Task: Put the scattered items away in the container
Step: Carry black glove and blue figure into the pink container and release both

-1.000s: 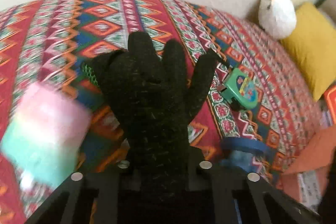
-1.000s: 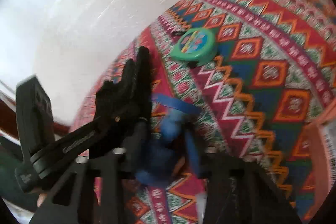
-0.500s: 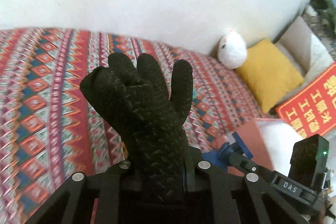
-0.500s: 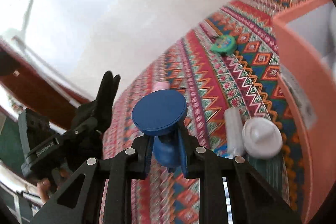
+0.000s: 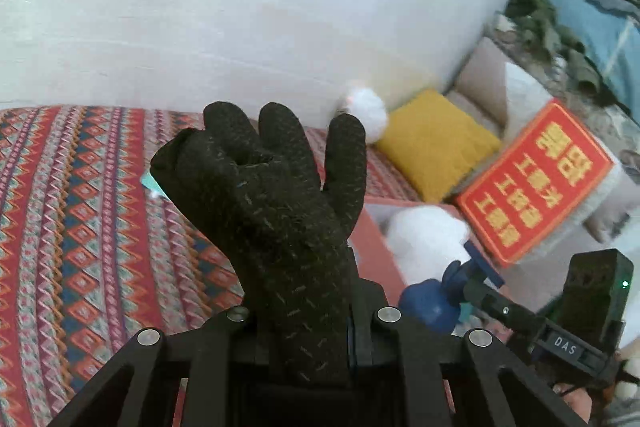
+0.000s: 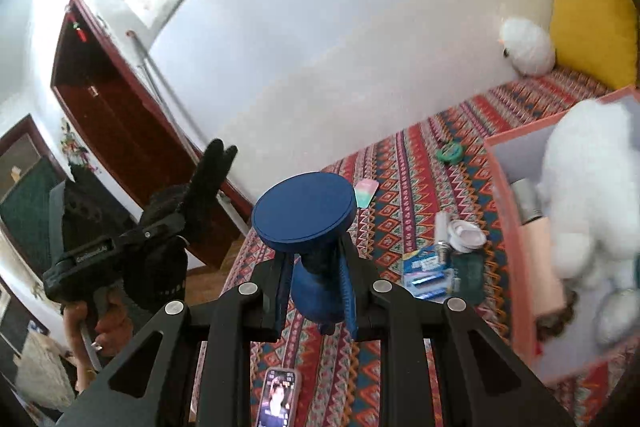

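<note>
The black knitted glove (image 5: 276, 211) stands upright in the left wrist view, its cuff clenched between the fingers of the left tongs (image 5: 308, 319), its finger tips raised above the red zigzag-patterned bedspread (image 5: 80, 227). To the right sits the pink open-topped cardboard box (image 5: 372, 247) with a fluffy white plush toy (image 5: 428, 235) inside. The right tongs (image 5: 460, 287) come in from the lower right, gripping a dark blue plastic knob-shaped toy (image 5: 430, 305) just beside the box. Against the wall lie a yellow square cushion (image 5: 436, 141) and a red mat with gold characters (image 5: 532, 179).

Over to the right wrist view: the right tongs (image 6: 316, 291) are clamped on the blue toy (image 6: 306, 213), whose round flat disc top faces the camera. The box (image 6: 516, 227) sits at the right, holding the plush toy (image 6: 588, 187) and a silver-capped bottle (image 6: 528, 201). Loose on the bedspread (image 6: 400, 167) lie a green round tape measure (image 6: 450, 151), a pastel pink-and-green card (image 6: 366, 191), a white round lid (image 6: 466, 235), a blue battery pack (image 6: 426, 269) and a smartphone (image 6: 278, 397). At the left, the left tongs (image 6: 160, 223) hold the glove (image 6: 204, 183) up in front of a dark red wooden door (image 6: 120, 115).
</note>
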Demonstrator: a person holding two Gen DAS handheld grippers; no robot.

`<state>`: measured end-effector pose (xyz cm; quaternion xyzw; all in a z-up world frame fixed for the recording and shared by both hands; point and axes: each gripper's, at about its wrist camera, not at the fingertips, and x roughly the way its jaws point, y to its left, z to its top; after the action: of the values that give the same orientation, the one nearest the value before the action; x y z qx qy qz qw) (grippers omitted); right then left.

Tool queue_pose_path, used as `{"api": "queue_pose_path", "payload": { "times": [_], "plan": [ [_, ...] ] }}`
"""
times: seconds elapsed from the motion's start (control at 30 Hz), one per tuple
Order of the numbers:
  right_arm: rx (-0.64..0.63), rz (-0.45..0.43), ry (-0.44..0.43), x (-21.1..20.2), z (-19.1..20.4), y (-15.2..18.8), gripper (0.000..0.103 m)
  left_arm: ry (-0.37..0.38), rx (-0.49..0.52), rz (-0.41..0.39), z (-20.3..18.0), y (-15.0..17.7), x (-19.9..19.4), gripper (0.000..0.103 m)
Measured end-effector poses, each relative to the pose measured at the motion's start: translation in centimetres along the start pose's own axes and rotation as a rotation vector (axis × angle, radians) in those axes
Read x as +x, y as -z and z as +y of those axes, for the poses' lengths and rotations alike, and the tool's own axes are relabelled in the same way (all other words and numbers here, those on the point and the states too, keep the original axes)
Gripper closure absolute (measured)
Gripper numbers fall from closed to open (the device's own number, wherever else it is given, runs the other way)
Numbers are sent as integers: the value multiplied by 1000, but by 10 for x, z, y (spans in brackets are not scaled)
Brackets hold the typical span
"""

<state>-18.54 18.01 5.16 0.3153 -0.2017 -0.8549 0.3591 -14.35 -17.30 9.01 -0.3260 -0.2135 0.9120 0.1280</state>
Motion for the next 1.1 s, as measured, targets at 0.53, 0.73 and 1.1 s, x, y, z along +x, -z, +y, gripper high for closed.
{"api": "queue_pose_path", "payload": {
  "times": [0.53, 0.73, 1.1],
  "plan": [
    [49, -139, 77, -177, -44, 35, 80, 169, 118, 102, -150, 64, 15, 88],
    [83, -224, 157, -221, -81, 30, 80, 234, 202, 171, -220, 70, 71, 88],
    [140, -288, 321, -233, -151, -7, 80, 163, 346, 229, -294, 50, 197, 86]
  ]
}}
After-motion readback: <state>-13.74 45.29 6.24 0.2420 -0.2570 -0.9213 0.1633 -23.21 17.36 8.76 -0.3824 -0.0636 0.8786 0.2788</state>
